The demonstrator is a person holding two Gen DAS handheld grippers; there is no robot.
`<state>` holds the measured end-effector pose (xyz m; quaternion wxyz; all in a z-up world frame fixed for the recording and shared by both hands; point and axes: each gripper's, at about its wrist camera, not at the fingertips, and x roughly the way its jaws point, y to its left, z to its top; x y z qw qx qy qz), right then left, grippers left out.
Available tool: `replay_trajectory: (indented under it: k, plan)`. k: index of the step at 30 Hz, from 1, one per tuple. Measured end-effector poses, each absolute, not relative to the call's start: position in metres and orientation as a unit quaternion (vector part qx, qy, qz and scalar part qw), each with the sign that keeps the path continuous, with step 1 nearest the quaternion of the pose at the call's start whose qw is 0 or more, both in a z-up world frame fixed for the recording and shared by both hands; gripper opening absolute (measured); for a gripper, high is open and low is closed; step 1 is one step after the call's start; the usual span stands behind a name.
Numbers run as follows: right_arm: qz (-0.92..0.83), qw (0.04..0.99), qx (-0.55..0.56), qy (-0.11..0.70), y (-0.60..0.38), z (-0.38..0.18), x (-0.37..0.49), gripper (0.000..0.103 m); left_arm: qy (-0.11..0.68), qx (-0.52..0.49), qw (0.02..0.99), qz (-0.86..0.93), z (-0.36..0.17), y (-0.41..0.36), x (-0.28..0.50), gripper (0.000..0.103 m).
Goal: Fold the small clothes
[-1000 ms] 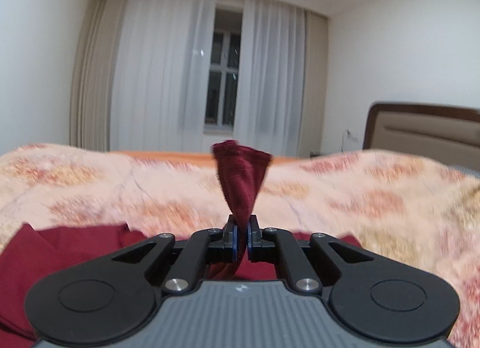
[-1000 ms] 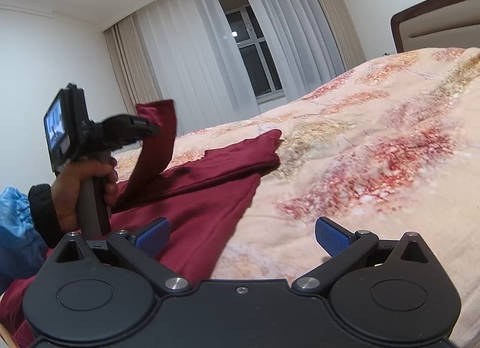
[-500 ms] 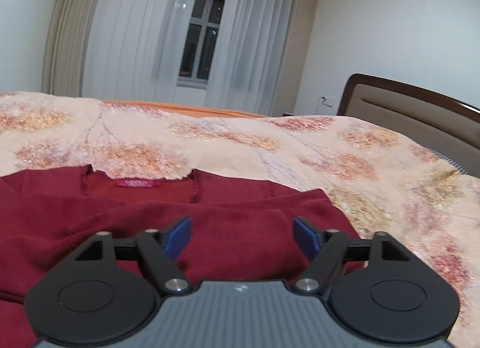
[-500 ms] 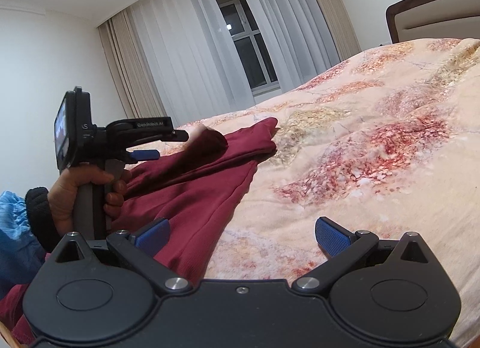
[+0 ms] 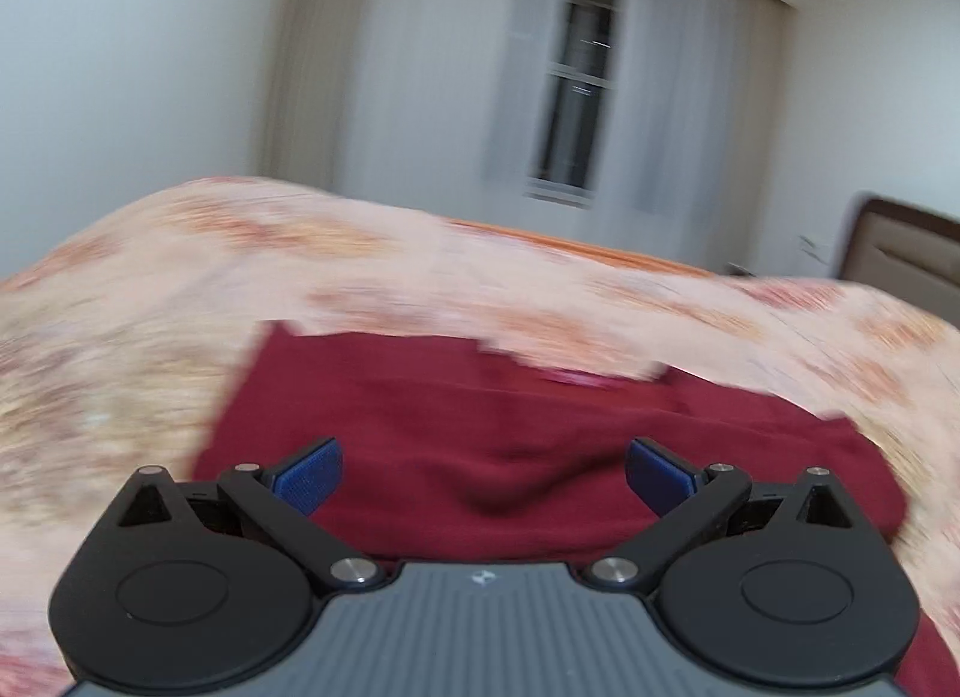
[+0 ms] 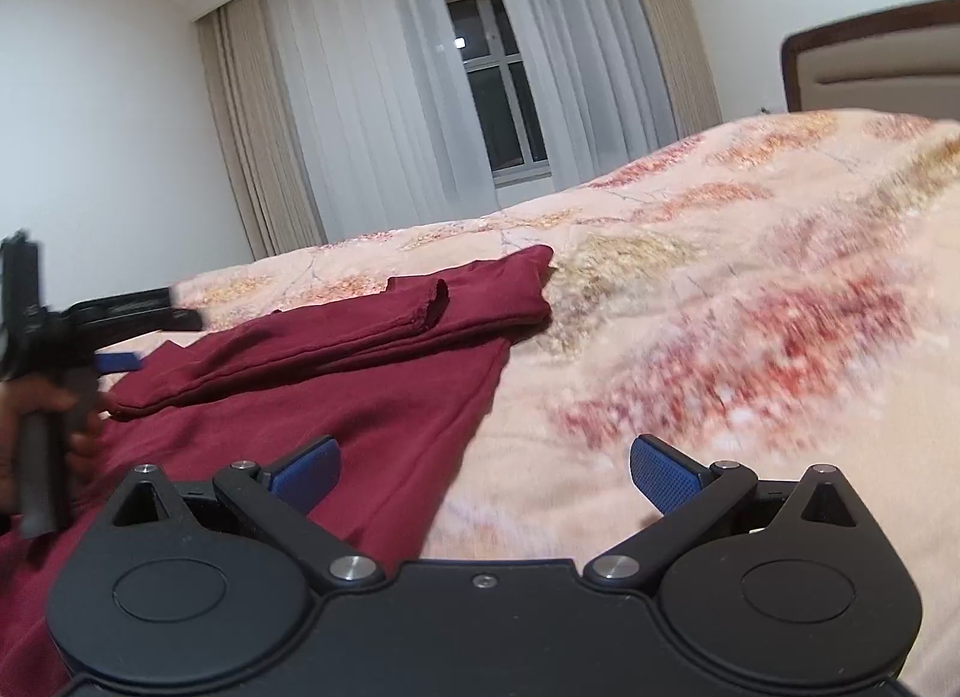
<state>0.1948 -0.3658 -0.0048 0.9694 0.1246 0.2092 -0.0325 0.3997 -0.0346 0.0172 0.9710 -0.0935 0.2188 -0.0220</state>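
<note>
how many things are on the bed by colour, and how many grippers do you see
dark red garment: 1
black grippers with blue pads: 2, left gripper, right gripper, both open and empty
floral bedspread: 1
total: 4

Left wrist view's mostly a smear

The bedspread (image 5: 420, 277) and pink neck label (image 5: 576, 377) blur out; the dark red garment (image 6: 336, 397) runs off-frame bottom-left.

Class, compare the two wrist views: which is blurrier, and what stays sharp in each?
Left wrist view: heavy motion blur smears the bedspread and window. Right wrist view: milder blur, mostly rightward; the curtains stay crisp. Each view's own gripper stays sharp.
</note>
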Motion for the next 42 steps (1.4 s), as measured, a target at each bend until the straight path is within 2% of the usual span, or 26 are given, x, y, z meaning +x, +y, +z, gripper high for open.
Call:
replay_trajectory:
  k: [10, 19, 30, 42]
  plan:
    - [-0.038, 0.967, 0.03, 0.248, -0.353, 0.013, 0.319, 0.103, 0.252, -0.237, 0.934, 0.091, -0.016, 0.062, 0.412, 0.102]
    - [-0.085, 0.95, 0.004, 0.299, -0.354, -0.014, 0.389, 0.103, 0.251, -0.193, 0.943, 0.1, -0.025, 0.05, 0.414, 0.103]
    - [-0.075, 0.951, 0.048, 0.296, -0.369, -0.008, 0.336, 0.103, 0.256, -0.23, 0.936, 0.074, -0.008, 0.062, 0.389, 0.103]
    - [-0.041, 0.958, 0.007, 0.284, -0.335, -0.008, 0.206, 0.103, 0.279, -0.149, 0.947, 0.048, 0.005, 0.069, 0.258, 0.103]
